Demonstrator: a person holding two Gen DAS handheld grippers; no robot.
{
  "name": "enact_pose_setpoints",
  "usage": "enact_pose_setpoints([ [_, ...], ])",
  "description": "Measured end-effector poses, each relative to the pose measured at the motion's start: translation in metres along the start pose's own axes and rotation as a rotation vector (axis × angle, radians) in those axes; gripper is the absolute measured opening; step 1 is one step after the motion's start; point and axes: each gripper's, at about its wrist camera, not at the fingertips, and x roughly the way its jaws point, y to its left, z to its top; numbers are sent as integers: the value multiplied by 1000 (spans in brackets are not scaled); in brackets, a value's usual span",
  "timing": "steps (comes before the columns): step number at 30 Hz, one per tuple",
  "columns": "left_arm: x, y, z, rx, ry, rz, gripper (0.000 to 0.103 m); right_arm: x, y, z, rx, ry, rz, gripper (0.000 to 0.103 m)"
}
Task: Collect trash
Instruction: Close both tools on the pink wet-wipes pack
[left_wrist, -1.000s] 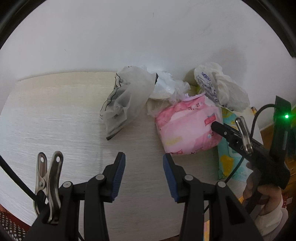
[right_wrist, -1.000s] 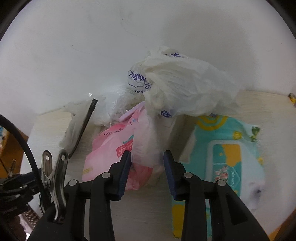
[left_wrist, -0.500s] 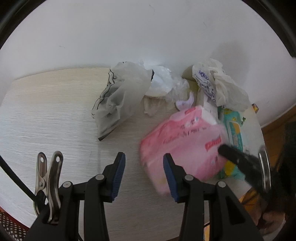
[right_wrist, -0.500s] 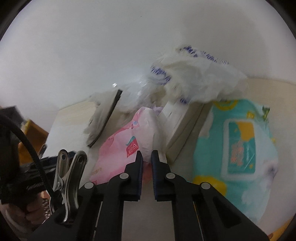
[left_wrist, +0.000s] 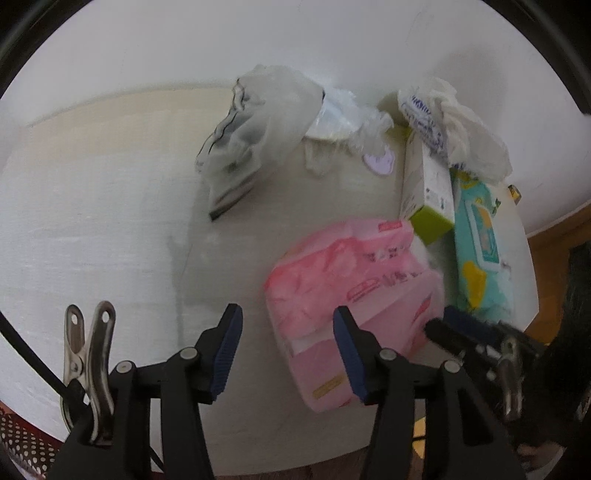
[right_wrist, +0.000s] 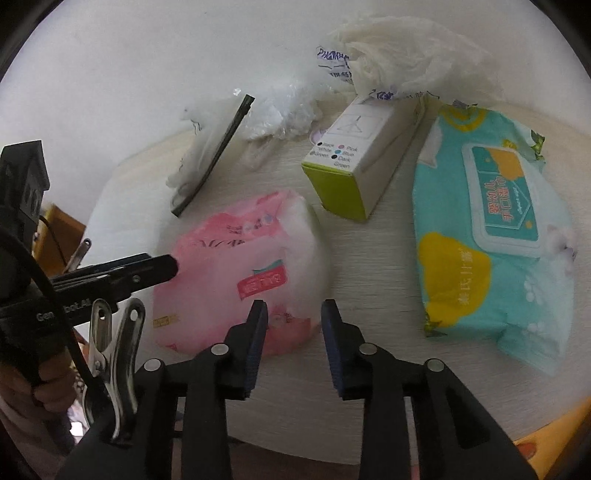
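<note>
My left gripper (left_wrist: 287, 349) hangs over the pale table (left_wrist: 92, 229), its jaws just widened and apart, the right pad lying in front of the pink pack (left_wrist: 343, 291) without pressing it. My right gripper (right_wrist: 294, 343) has just let its jaws spread; nothing sits clamped between them, and the pink pack (right_wrist: 243, 273) lies flat on the table just beyond its tips. Seen from the right wrist, my left gripper's black finger (right_wrist: 140, 271) reaches in from the left to the pack's near-left edge. Farther back stand a white-and-green box (right_wrist: 354, 162), a teal wipes pack (right_wrist: 487, 236) at right, and crumpled bags (right_wrist: 399, 62) against the white wall (right_wrist: 147, 55).
</note>
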Motion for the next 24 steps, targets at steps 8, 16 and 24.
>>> enact_pose_setpoints([
  [8, 2, 0, -7, 10, 4, -31, 55, 9, -5, 13, 5, -23, -2, 34],
  [16, 5, -12, -10, 56, 2, -58, 60, 25, -4, 12, -3, -1, 9, 34],
  [24, 25, -19, -9, 73, -2, -9, 60, 37, -1, 11, -6, 12, 17, 34],
])
